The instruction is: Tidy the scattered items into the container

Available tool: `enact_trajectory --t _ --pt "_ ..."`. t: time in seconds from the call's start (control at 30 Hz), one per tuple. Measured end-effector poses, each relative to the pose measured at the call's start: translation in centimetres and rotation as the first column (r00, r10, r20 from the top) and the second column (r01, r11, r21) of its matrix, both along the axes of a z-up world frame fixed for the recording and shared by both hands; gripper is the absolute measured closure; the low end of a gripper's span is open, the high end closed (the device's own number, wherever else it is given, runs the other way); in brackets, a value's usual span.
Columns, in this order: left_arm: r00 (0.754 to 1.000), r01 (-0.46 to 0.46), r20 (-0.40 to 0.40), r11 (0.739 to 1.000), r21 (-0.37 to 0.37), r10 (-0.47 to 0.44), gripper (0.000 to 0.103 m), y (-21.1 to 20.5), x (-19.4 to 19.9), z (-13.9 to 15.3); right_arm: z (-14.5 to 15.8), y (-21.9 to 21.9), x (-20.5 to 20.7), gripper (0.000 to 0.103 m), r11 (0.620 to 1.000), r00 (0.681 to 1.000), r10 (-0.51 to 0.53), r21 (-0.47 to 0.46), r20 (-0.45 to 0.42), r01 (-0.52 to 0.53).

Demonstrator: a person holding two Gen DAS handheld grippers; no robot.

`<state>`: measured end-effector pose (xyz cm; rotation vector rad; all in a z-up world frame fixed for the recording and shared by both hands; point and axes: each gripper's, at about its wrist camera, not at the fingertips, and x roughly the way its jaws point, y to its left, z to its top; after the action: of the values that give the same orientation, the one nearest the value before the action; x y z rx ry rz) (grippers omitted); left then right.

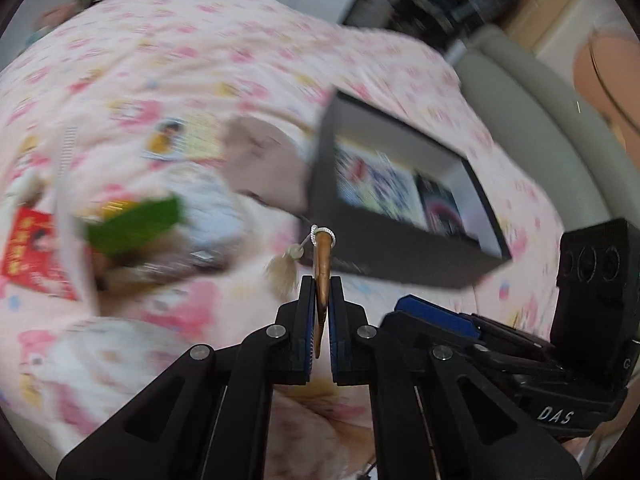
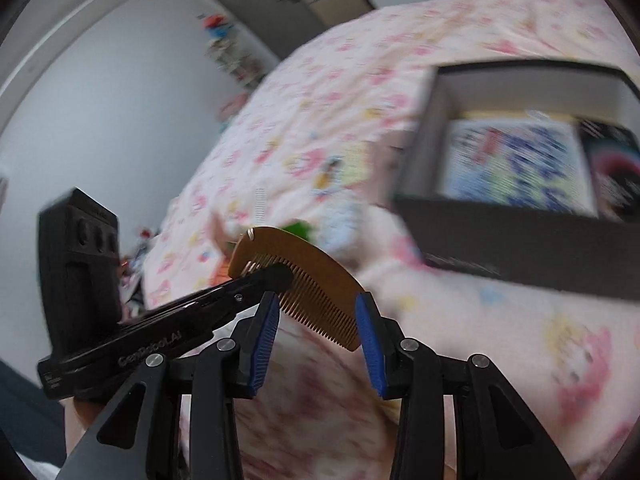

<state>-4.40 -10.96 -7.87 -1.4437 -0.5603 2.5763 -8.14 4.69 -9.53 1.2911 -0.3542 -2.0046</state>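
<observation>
The step in hand looks like carrying the comb (image 1: 322,276) over to the box (image 1: 404,240) and dropping it in. To do it well, the left gripper (image 1: 322,280) should bring the comb clear above the box's near wall before it lets go, and release low over a bare patch of the box floor, so that the flat comb lands on its side and does not catch the rim or bounce out onto the bed (image 1: 208,48). The tassel (image 1: 280,270) on the comb's cord hangs loose, so it should be over the opening too. The left jaws are pressed almost together on the comb, which stands edge-on between the pads with its corded end sticking out past the tips. In the right wrist view the same comb (image 2: 304,280) shows broadside, teeth downward, held near its corded end by the left gripper's black tip, and its other end lies in front of the right gripper (image 2: 318,330). The right jaws stand partly apart, and they look empty. The box (image 2: 520,232) sits on the bed near its far right corner, just beyond the comb, with printed packets already inside. Other scattered items (image 1: 136,224) lie on the bed to the box's left.
</observation>
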Motion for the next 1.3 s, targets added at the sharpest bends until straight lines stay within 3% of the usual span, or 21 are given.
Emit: enact_trajectory --t 0.1,0.13,0.2,0.43,0.6,0.73,0.83,1.03,1.17,1.3 --pt "0.996 0.088 0.031 0.993 -0.079 -0.086 0.099 4.9 -1.1 -1.9 -1.8 3.5 0.1 0.067 0.996 0.997 -0.082 0.049 0.016 0.081" --pt "0.993 0.117 0.027 0.984 -0.135 -0.115 0.099 6.7 -1.6 -2.5 -2.3 4.6 0.1 0.067 0.993 0.994 -0.105 0.056 0.022 0.103" --pt "0.986 0.167 0.026 0.970 -0.178 -0.165 0.096 9.6 -2.3 -3.2 -3.2 6.7 0.1 0.067 0.986 0.987 -0.154 0.068 0.037 0.151" --pt "0.958 0.286 0.045 0.957 -0.057 -0.284 0.089 12.7 -3.6 -4.8 -3.4 12.4 0.1 0.067 0.959 0.962 -0.274 0.080 0.018 0.272" --pt "0.942 0.335 0.033 0.942 0.018 -0.335 0.087 12.2 -2.6 -5.0 -4.4 13.3 -0.6 0.067 0.952 0.953 -0.300 0.079 0.032 0.297" --pt "0.924 0.382 0.029 0.924 0.030 -0.382 0.082 12.8 -2.2 -5.2 -4.6 13.4 -0.9 0.067 0.955 0.954 -0.297 0.018 0.050 0.297" --pt "0.925 0.372 0.065 0.927 0.052 -0.375 0.082 13.1 -2.1 -6.5 -5.0 13.2 -0.9 0.067 0.961 0.958 -0.277 -0.002 0.072 0.277" --pt "0.935 0.334 0.104 0.940 0.064 -0.340 0.082 12.4 -1.7 -7.5 -8.4 13.0 -0.4 0.067 0.952 0.939 -0.303 0.093 0.165 0.291" --pt "0.947 0.258 0.185 0.965 0.049 -0.263 0.078 10.8 -1.1 -7.6 -8.7 13.6 0.4 0.067 0.934 0.927 -0.347 0.139 0.140 0.329" --pt "0.932 0.204 0.274 0.969 0.142 -0.236 0.077 9.8 -0.3 -9.0 -9.1 13.7 -0.4 0.066 0.910 0.920 -0.384 0.201 0.076 0.363"
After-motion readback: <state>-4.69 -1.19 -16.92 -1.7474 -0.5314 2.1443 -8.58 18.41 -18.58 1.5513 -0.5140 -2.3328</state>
